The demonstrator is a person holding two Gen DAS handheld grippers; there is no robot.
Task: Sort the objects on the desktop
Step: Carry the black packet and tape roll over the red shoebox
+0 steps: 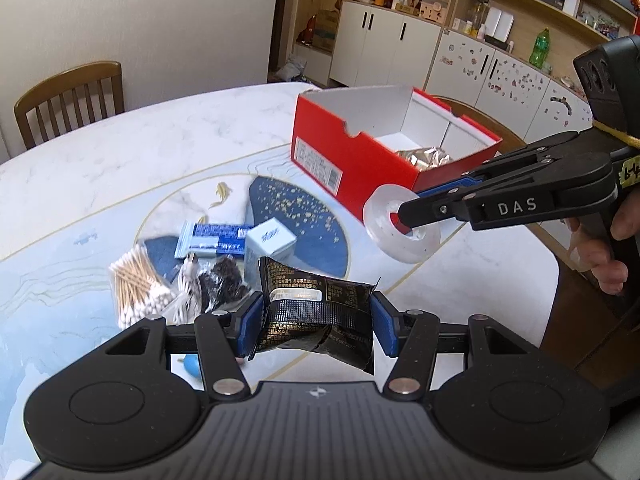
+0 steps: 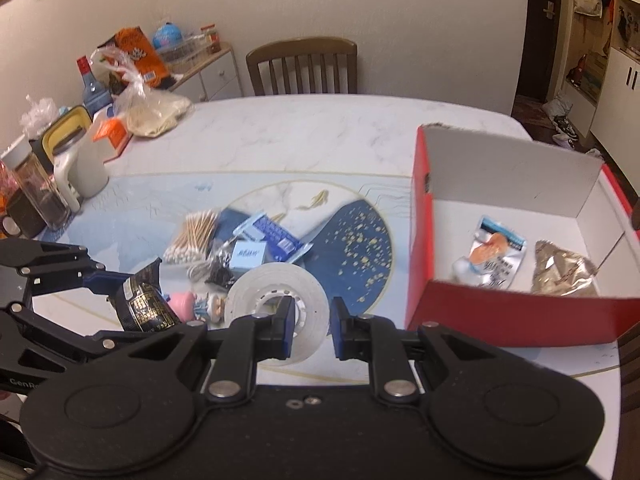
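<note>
- We judge the sorting partly done; the red box (image 2: 520, 316) already holds two items, a silver-and-orange sachet (image 2: 490, 256) and a crinkled grey-brown packet (image 2: 564, 272) lying just beside it at its 3 o'clock
- Two more items are in hand and off the table; the black snack packet (image 1: 316, 312) sits between the pads of the left gripper (image 1: 318, 324), which is closed onto it from both sides; the roll of clear tape (image 2: 276, 312) hangs on the right gripper (image 2: 310, 328)
- The right gripper's hold is different in kind; one finger passes through the core of the roll and the other lies outside its rim, the jaws closed to a narrow gap with the roll's wall between them; from the left wrist view the roll dangles tilted off the fingertip, so we take the grip to be snug, though the fisheye blur makes that uncertain
- Left on the table (image 1: 120, 168) is a small heap: a bag of cotton swabs (image 1: 138, 288), a blue-and-white sachet (image 1: 212, 240), a small pale blue carton (image 1: 270, 238), a dark crumpled item we cannot name, and a pink-hatted figurine (image 2: 196, 304) visible only from the right wrist
- Pose: seen from the left wrist, the right gripper reaches in from 3 o'clock, a hand (image 1: 600, 256) on its grip, its tip near the box's near corner; the box lies at about 1 o'clock from the left gripper and 2 o'clock from the right, so both loads are near it but not yet over its opening
</note>
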